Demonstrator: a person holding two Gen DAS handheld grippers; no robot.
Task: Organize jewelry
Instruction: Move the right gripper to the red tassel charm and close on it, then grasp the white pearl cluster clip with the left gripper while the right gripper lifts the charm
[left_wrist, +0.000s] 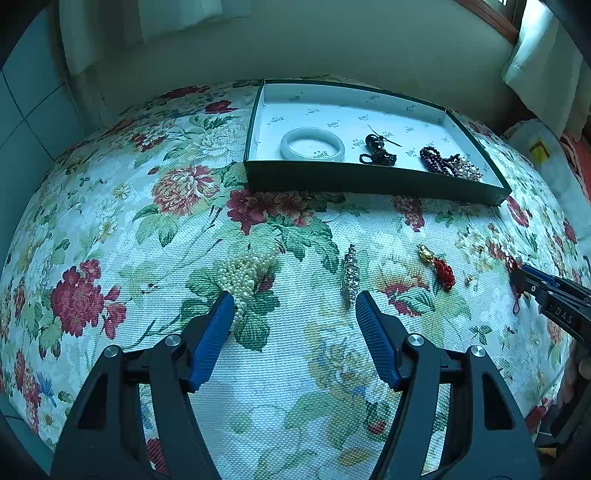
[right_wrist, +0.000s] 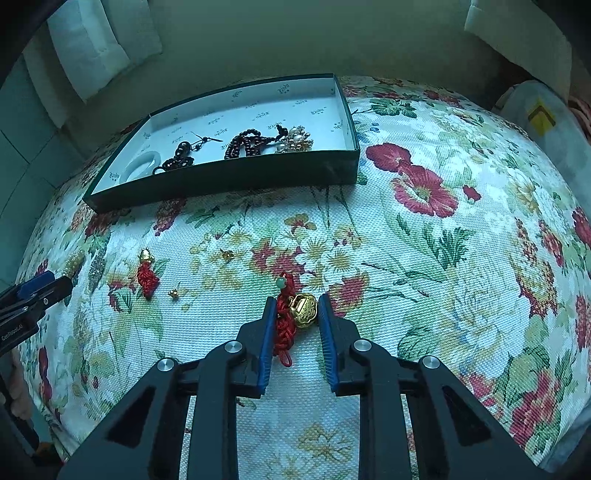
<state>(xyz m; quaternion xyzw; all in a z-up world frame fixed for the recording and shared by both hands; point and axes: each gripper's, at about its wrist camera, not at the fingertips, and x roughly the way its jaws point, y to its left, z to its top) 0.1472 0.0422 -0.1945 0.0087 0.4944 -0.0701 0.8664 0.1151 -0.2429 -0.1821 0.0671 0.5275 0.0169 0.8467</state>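
My right gripper is shut on a gold lock charm with a red knotted cord, low on the floral cloth. My left gripper hangs open over the cloth with nothing between its fingers. A pearl necklace lies by its left fingertip and a rhinestone clip by its right. Farther right lie a small gold charm on a red knot and a gold stud. The dark green box at the back holds a pale bangle, a black bead pendant and dark red beads.
A second gold stud lies mid-cloth. The floral cloth drops away at its rounded edges. A pale bag with a yellow label sits off the right side. A wall and white fabric stand behind the box.
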